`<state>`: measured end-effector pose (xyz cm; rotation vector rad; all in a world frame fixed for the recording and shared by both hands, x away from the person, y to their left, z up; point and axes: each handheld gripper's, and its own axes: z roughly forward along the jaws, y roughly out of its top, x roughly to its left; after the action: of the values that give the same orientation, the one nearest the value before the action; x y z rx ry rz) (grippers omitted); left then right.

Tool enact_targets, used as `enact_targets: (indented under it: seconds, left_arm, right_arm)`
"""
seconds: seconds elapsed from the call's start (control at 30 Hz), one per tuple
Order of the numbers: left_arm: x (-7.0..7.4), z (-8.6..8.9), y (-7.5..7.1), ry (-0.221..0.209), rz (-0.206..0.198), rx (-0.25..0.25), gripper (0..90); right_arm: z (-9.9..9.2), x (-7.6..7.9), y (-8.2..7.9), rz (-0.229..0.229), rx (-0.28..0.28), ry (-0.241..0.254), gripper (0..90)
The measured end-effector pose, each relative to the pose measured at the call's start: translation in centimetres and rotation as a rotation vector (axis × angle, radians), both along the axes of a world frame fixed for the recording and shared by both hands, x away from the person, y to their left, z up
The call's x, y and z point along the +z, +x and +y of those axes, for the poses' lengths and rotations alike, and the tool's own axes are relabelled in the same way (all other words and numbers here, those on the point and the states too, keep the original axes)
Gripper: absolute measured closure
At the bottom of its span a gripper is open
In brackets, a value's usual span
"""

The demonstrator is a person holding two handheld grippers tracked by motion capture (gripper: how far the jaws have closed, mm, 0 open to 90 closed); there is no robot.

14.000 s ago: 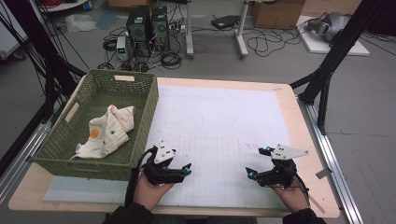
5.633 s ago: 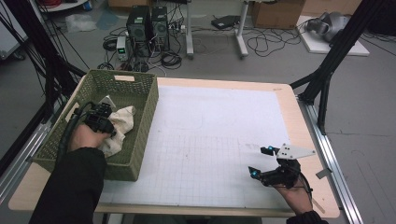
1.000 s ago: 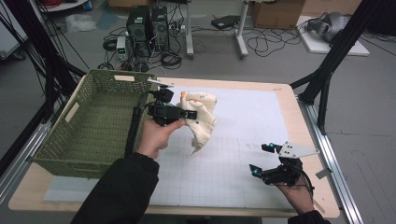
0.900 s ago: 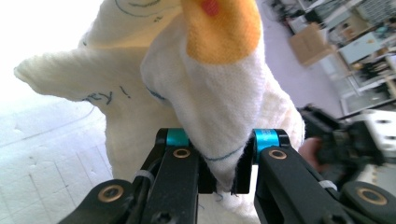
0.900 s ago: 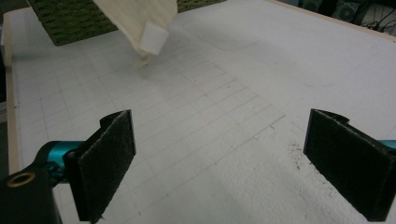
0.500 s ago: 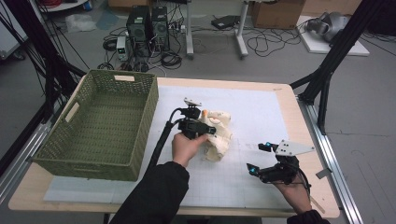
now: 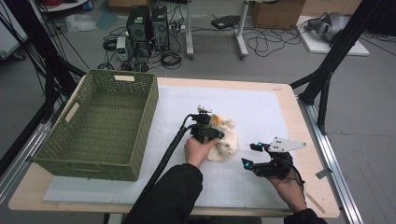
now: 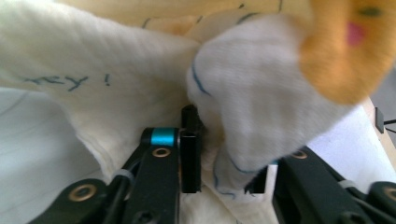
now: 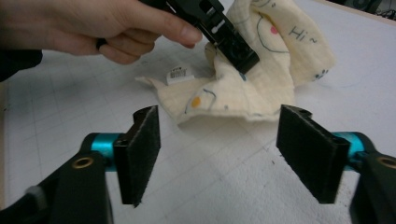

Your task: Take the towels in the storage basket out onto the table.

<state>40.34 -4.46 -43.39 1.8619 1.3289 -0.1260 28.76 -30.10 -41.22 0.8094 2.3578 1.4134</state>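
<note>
A cream cloth [image 7: 226, 142] printed with small drawings and words lies bunched in the middle of the white mat [image 7: 261, 105]. My left gripper [image 7: 215, 135] is down on it. Its jaws have just been opening, and a fold of the cloth [image 8: 243, 93] still sits between them, with a dark gap beside the left pad [image 8: 189, 154]. My right gripper [image 7: 249, 155] rests low on the mat just right of the cloth. Its jaws have just been closing but stand open, with nothing between them [image 9: 217, 149]. Ahead of them lie the cloth [image 9: 261, 84] and the left gripper [image 9: 229, 46].
A green woven basket [image 7: 144, 121] stands at the table's left side. A white label [image 9: 179, 73] sticks out of the cloth's near edge. Bare mat stretches behind the cloth and in front of both hands. The wooden table edge [image 7: 303, 126] runs along the right.
My left hand has carried the cloth rightward and down from beside the basket onto the middle of the mat, where it now lies in a heap. The right hand has stayed in place.
</note>
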Motion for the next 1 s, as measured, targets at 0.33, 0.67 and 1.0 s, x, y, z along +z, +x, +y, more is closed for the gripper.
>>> enact_targets:
  seconds: [0.33, 0.67, 1.0]
  left_arm:
    - [1.0, -0.1, -0.3, -0.021, -0.055, -0.070, 48.9]
    - [3.0, 1.8, -1.0, 0.016, -0.127, -0.125, 43.1]
    - [2.4, 3.5, -1.7, -0.002, -0.130, -0.116, 46.5]
  right_arm:
    - [2.3, -0.7, 2.2, 0.014, 0.014, -0.068, 52.7]
    - [3.1, -2.9, 4.6, 0.086, -0.007, -0.155, 63.3]
    - [2.8, -3.1, 4.6, 0.116, 0.027, -0.183, 85.9]
